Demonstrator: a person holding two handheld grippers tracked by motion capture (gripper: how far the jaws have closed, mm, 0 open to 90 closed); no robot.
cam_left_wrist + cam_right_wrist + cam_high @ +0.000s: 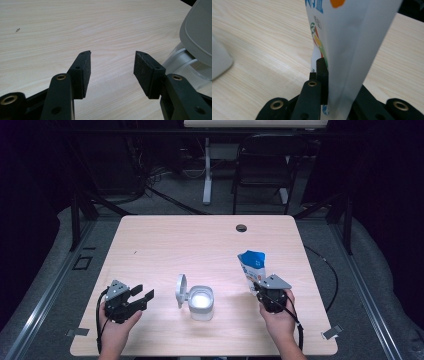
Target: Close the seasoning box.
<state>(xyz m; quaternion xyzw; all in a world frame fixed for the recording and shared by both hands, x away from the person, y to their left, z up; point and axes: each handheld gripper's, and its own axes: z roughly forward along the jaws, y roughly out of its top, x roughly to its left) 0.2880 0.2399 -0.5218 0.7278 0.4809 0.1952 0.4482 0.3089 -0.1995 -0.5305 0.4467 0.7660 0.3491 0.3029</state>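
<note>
Clamping blue-white pouch (pixel 252 266) upright: right gripper (pixel 264 287) jaws; left gripper (pixel 140 295) jaws apart beside container (pixel 201 304).

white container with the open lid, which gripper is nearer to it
Left. The left gripper sits open just left of the white container, close to its raised lid. The right gripper is farther off to the right, shut on a blue-and-white pouch.

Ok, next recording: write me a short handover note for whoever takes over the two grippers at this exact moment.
Left gripper: open, holding nothing, low over the light wooden table, left of the container.
Right gripper: shut on the blue-and-white printed pouch, held upright with its top open, right of the container.
White plastic container: near the table's front middle, hinged lid flipped open, something white inside.
Done: container opened, pouch picked up.
Left: probably bring the pouch over the container and pour, then shut the lid.
</note>
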